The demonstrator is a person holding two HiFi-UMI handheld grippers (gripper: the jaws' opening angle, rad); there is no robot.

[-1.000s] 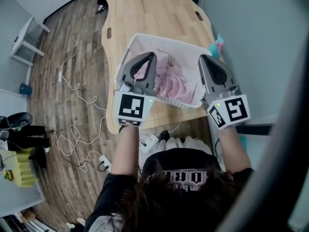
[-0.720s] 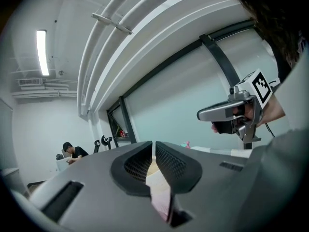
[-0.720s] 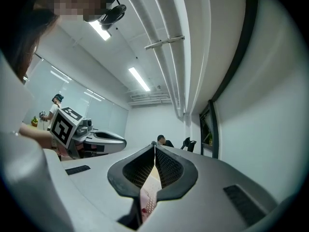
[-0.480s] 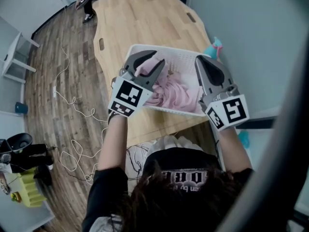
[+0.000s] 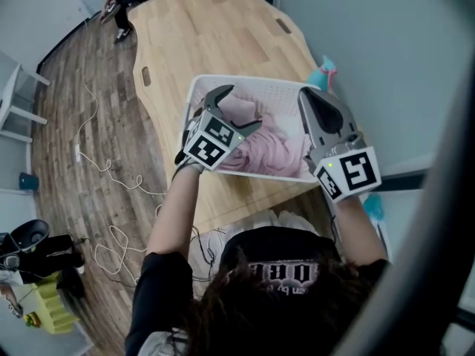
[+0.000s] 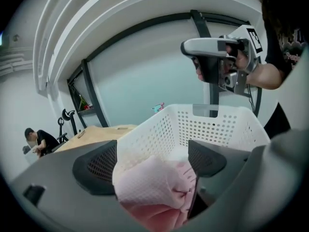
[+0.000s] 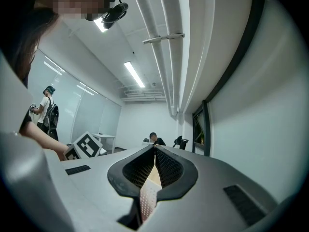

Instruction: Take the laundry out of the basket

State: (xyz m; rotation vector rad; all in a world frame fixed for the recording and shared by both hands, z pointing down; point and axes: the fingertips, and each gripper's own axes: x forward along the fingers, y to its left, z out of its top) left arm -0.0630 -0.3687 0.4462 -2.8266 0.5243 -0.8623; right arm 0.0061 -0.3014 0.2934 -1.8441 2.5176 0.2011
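The white basket (image 5: 245,81) holds pink laundry (image 5: 266,151), seemingly several pieces.

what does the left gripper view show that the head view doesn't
Only the left gripper view: the left gripper's jaws seen head-on, standing apart after just opening, with the pink waffle-textured cloth bulging up between them; also the white ceiling overhead.
Only the head view: the brown plank floor with a white cable trailing across it.
Both: the white perforated plastic basket, the pink cloth lying in it, and the right gripper above its rim.
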